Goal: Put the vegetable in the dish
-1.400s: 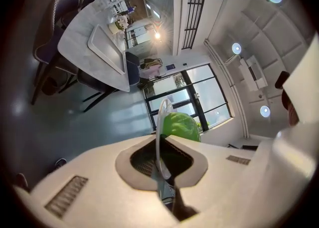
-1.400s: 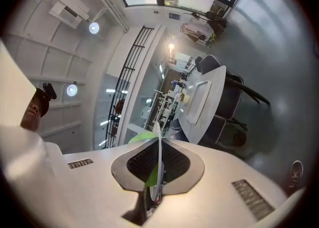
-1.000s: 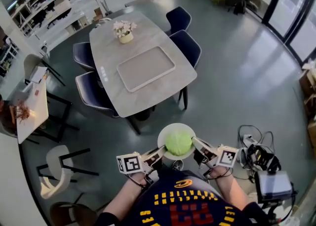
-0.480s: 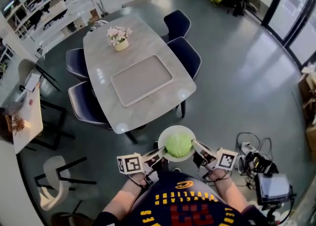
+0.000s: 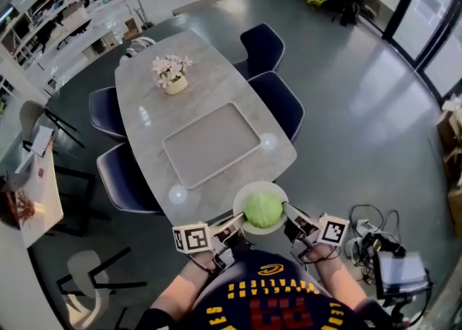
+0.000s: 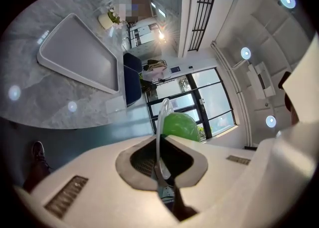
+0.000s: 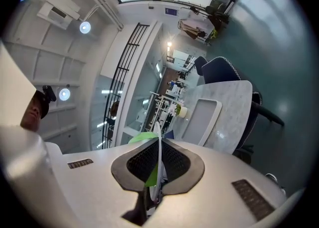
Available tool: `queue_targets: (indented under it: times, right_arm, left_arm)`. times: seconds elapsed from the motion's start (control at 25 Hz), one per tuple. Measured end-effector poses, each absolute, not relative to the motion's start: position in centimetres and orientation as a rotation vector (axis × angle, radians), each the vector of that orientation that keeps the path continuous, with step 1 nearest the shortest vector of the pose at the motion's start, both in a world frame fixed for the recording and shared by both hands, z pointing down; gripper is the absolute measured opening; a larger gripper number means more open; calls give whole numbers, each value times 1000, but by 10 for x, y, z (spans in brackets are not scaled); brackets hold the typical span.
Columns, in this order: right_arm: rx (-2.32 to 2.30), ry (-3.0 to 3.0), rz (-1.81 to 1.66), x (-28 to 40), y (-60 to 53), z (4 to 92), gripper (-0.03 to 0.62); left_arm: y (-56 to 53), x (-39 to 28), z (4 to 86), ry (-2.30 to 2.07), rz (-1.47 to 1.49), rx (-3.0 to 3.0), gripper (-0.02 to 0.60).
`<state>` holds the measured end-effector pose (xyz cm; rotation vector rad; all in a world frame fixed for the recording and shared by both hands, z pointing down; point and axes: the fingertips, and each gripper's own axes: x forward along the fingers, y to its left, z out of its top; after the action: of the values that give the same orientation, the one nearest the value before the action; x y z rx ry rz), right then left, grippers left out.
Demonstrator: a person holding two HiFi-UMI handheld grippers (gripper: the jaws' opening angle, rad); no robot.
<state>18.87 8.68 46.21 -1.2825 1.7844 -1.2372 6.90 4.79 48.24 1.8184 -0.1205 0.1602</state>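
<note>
Left tongs (image 5: 232,226) and right tongs (image 5: 289,214) clamp opposite rims of the dish (image 5: 249,187); vegetable (image 5: 263,209) inside judged firm, heavy, prone to rolling.

Grey polished floor (image 5: 361,105) all round, catching a soft glare. In the middle stands a long pale marble table (image 5: 144,115) with rounded corners. A shallow rectangular tray (image 5: 211,143) lies at the centre of the tabletop, and a pot of pink flowers (image 5: 172,76) sits towards its far end. Dark blue chairs line both long edges: one chair (image 5: 263,43) and a second (image 5: 285,101) on the right, a third (image 5: 105,112) and a fourth (image 5: 123,173) on the left. White shelving (image 5: 43,7) fills the far left corner. Dark-framed glass doors (image 5: 433,25) run down the right. Round ceiling lamps (image 6: 286,0) glow overhead, mirrored as bright spots on the tabletop.
</note>
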Motion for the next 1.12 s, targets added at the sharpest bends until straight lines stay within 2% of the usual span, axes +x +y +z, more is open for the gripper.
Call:
queue_targets:
  times: [0.6,0.88,1.12]
  right_arm:
    - [-1213,1873,-1385,175,-27,470,17]
    - [-1039,1977,-1506,173,-95,491,17]
    - [-956,2067,-1567,205,-154,496,17]
  left_arm:
    - [-46,50,503,-255,89,1710,11]
    - [-93,44,519,-439,34,1696,11]
    - [-139,76,522,-542,-44,1665,11]
